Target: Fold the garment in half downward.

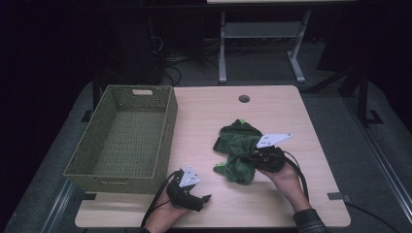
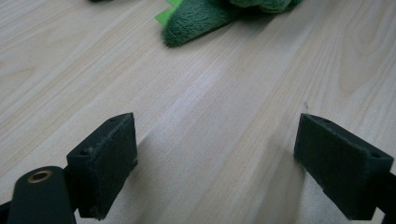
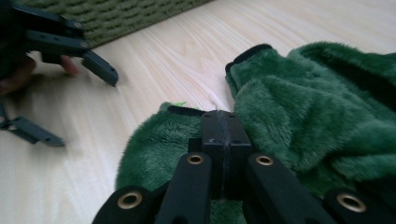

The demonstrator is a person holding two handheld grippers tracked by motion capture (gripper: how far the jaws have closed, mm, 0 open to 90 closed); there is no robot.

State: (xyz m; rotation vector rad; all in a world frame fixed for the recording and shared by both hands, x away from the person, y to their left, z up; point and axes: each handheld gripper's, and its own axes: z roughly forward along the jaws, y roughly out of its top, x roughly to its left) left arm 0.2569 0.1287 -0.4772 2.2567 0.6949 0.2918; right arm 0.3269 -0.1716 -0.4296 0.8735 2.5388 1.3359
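A crumpled green plush garment (image 1: 236, 139) with black trim lies on the wooden table (image 1: 204, 116), right of centre. My right gripper (image 1: 247, 158) rests on its right side, jaws shut. In the right gripper view the two pads (image 3: 219, 128) meet flush on top of the green plush (image 3: 317, 107), and I see no fabric between them. My left gripper (image 1: 204, 198) sits low at the table's front edge, open, pointing toward the garment. The left gripper view has its jaws (image 2: 215, 140) wide apart over bare wood, with a corner of the garment (image 2: 201, 16) farther off.
A green woven basket (image 1: 167, 128) stands at the table's left, its wall (image 3: 126, 16) behind the left gripper (image 3: 79, 102) in the right gripper view. A round cable hole (image 1: 244, 98) is near the far edge. Desk legs and cables lie beyond the table.
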